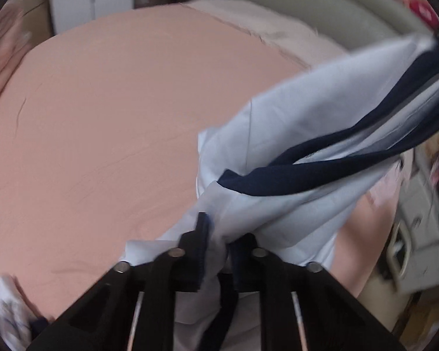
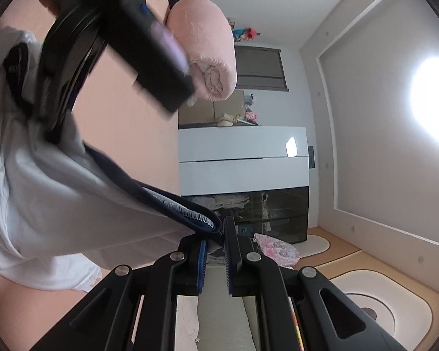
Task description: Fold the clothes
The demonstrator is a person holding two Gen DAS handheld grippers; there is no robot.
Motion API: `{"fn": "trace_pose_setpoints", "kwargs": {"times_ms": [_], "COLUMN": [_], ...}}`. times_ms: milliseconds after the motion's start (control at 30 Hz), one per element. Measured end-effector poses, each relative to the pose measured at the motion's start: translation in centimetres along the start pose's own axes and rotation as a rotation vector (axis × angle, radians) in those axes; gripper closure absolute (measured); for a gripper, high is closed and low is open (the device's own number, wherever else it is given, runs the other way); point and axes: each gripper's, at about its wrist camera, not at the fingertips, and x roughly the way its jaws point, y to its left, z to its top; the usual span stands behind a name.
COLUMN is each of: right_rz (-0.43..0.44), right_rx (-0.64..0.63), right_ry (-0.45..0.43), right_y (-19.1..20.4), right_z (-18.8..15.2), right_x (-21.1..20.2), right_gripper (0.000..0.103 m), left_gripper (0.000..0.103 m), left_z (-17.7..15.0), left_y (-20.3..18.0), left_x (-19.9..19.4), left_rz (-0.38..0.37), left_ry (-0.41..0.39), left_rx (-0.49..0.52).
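- We see our left gripper clenched on a bunched part of the pale blue garment, the cloth squeezed between the two black fingers.
- The garment hangs in the air above the pink bedsheet, stretched taut from the left gripper up towards the upper right of the left wrist view.
- A dark navy trim runs along the stretched cloth in two bands that meet near the left gripper.
- In the right wrist view our right gripper pinches the garment's navy edge at the fingertips; the jaws stand nearly closed, with only the thin hem between them.
- From there the pale cloth sags away to the left, where the other handheld gripper body shows, blurred and close to the lens.
- The right wrist view is tilted on its side: a rolled pink blanket lies on the bedsheet, and beyond it stands a white cabinet.
- A bright ceiling light glares at the right edge.
- A small patterned pink cloth lies just past the right gripper's fingers.
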Motion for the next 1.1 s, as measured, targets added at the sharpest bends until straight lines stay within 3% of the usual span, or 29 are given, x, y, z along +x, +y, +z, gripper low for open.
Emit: {"fn": "trace_pose_setpoints", "kwargs": {"times_ms": [267, 367, 433, 467, 567, 667, 767, 900, 1100], "right_rz": [0.103, 0.116, 0.125, 0.131, 0.247, 0.339, 0.536, 0.592, 0.620], "right_rx": [0.049, 0.011, -0.021, -0.031, -0.026, -0.058, -0.057, -0.017, 0.155], "right_ry": [0.044, 0.033, 0.015, 0.007, 0.009, 0.052, 0.107, 0.152, 0.207], "right_y": [0.3, 1.5, 2.8, 3.3, 4.9, 6.7, 7.9, 8.1, 4.8], "right_z": [-1.1, -1.4, -1.7, -1.8, -2.3, -2.9, -4.0, -5.0, -5.5], "right_x": [0.6, 0.2, -0.6, -1.0, -1.8, -1.8, -2.4, -3.0, -2.5], "right_gripper": [0.096, 0.075, 0.041, 0.038, 0.038, 0.038, 0.038, 0.038, 0.038], "left_gripper": [0.095, 0.095, 0.095, 0.095, 0.095, 0.095, 0.095, 0.094, 0.093], "left_z": [-2.2, -2.0, -0.9, -1.0, -1.2, -2.3, -2.9, -3.2, -2.0], "left_y": [-1.6, -1.9, -0.7, -0.4, 0.6, 0.3, -0.9, -3.0, -2.9], "left_x": [-2.4, -3.9, -5.3, -5.5, -5.1, -4.9, -4.7, -4.4, -2.7], "left_rz": [0.059, 0.097, 0.073, 0.067, 0.057, 0.000, 0.018, 0.121, 0.155], "left_ry": [-0.111, -0.149, -0.163, -0.159, -0.128, -0.079, -0.028, 0.045, 0.089], "left_rx": [-0.063, -0.054, -0.051, -0.043, -0.023, 0.000, 0.050, 0.164, 0.090]}}
